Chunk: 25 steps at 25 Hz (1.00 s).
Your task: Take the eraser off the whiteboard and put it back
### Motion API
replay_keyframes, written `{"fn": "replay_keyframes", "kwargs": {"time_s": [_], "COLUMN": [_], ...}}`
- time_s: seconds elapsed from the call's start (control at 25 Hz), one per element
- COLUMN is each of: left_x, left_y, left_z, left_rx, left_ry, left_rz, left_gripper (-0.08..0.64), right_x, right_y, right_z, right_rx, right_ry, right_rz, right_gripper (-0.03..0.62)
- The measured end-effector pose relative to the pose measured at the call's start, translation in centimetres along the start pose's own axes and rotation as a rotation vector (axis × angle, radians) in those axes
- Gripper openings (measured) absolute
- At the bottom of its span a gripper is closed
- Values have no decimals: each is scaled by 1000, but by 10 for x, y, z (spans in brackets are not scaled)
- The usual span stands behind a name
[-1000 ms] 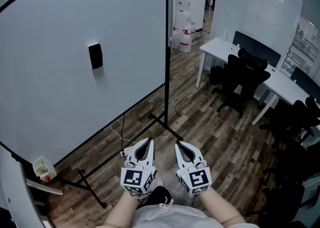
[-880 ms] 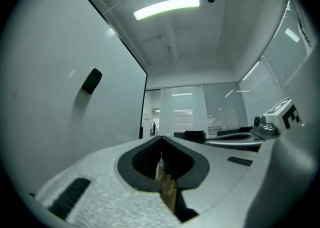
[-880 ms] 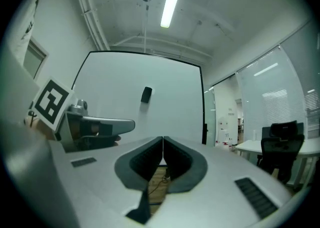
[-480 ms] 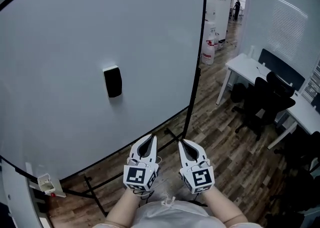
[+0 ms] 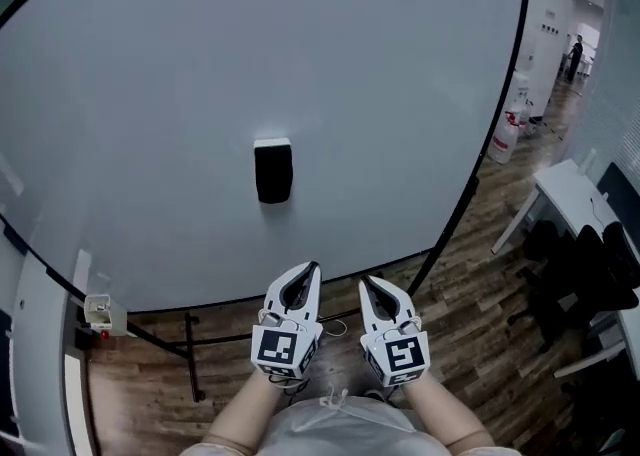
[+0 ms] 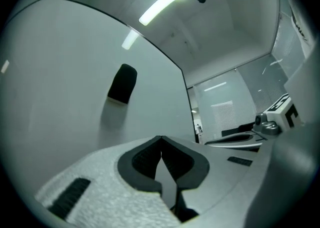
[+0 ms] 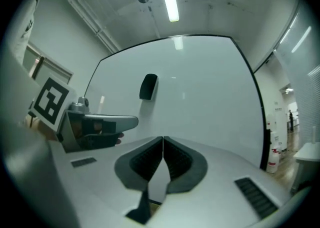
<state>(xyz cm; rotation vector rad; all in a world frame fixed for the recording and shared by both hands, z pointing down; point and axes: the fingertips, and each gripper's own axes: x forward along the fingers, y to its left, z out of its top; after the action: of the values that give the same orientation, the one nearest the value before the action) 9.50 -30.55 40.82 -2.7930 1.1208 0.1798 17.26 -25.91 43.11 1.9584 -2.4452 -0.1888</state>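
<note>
Eraser (image 5: pixel 273 172) sits on board (image 5: pixel 430 94), well apart from L gripper (image 5: pixel 312 268) & R gripper (image 5: pixel 365 283), both w/ jaws together & empty: open one early, square to eraser's sides, clamp, pull straight off.

No words, numbers or brand names can be read anywhere. The only printed marks are black-and-white square patterns, one on the left cube (image 5: pixel 279 352) of the left tongs (image 5: pixel 312 268) and one on the right cube (image 5: pixel 402 356) of the right tongs (image 5: pixel 364 282). They are coded markers, not letters.
</note>
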Motion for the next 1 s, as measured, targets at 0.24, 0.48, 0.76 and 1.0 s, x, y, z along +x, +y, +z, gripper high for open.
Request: {"fn": "replay_keyframes", "kwargs": {"time_s": [0.24, 0.48, 0.76, 1.0], "left_x": [10, 17, 23, 18], "left_y": [15, 20, 33, 56], "left_z": [11, 19, 64, 104], "left_rx": [27, 69, 141, 147], "left_ry": [-34, -11, -43, -116], "left_rz": [207, 369, 444, 470], "left_gripper": [17, 17, 17, 162], "right_x": [23, 38, 55, 67], "right_y": [-17, -36, -42, -26], "right_z": [3, 5, 12, 22], "right_rx": [-9, 3, 9, 13], "right_ry": [-2, 12, -6, -25], "right_rz": [191, 294, 337, 364], "right_gripper": [26, 26, 26, 26]}}
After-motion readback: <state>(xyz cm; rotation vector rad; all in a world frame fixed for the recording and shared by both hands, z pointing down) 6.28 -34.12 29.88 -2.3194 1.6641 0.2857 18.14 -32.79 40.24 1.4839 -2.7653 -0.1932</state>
